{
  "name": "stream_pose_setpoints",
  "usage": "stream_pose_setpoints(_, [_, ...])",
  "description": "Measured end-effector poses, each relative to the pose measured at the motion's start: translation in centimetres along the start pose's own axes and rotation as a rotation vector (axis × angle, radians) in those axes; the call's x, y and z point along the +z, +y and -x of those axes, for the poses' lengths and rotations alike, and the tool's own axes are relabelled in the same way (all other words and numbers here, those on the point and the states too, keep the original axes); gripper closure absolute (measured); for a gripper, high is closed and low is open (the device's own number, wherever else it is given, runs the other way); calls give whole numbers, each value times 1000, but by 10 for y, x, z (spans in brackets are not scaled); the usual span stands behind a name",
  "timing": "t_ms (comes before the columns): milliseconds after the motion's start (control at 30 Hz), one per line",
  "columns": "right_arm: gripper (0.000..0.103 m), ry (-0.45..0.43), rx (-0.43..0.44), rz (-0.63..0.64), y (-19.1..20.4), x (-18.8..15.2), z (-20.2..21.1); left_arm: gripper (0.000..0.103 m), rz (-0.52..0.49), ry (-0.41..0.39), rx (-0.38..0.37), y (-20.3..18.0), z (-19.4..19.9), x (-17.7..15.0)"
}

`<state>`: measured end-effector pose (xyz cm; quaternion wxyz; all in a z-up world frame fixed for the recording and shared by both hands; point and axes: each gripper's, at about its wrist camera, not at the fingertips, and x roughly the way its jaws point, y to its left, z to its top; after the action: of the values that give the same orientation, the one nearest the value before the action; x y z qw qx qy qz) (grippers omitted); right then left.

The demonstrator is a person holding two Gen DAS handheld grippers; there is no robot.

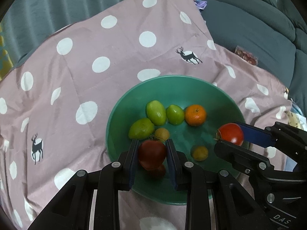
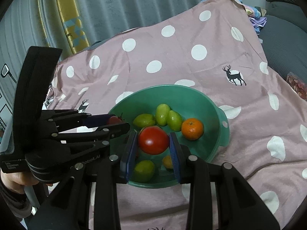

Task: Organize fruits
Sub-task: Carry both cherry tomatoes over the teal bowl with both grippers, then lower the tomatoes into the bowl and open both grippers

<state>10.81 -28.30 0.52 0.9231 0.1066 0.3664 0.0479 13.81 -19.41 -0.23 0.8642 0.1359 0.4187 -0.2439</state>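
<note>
Since both tomatoes go in with other fruit, I hold each over green bowl (image 1: pixel 122 103). Left gripper (image 1: pixel 152 153) clamps dark red tomato (image 1: pixel 151 154) at near rim; right gripper (image 2: pixel 153 143) pinches bright red tomato (image 2: pixel 153 140) above near side, clear of green fruits (image 1: pixel 156 112) and mandarin (image 1: pixel 195 115) at far side.

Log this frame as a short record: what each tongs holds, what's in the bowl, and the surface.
left tongs: shut on a dark red tomato, over the bowl
right tongs: shut on a bright red tomato, over the bowl
bowl: green, holds three green fruits, one mandarin, two small yellow fruits
surface: pink cloth with white dots and deer
</note>
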Motion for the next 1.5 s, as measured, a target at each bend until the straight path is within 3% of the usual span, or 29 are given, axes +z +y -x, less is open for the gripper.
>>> stream_pose_setpoints(1500, [68,72,-61,66,-2,6,-17,74,-103,134,72,-8,-35,9])
